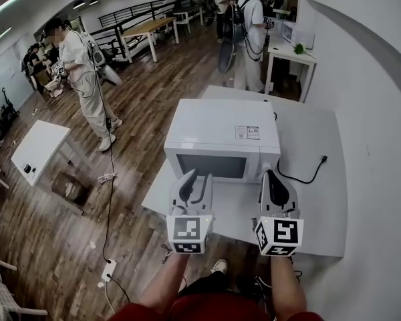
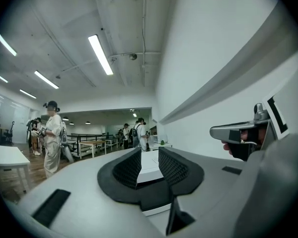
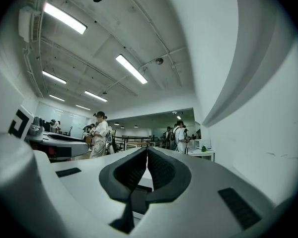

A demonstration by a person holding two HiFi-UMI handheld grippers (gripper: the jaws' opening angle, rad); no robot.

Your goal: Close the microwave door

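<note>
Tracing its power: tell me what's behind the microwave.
Behind the microwave only bare white table shows; a black cord with its plug lies at its right. The back panel itself is hidden.

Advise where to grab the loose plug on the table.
Probably the plug's dark body, not its thin cord, from above with the right gripper: it lies flat on the table, right of the microwave, with bare surface around it.
</note>
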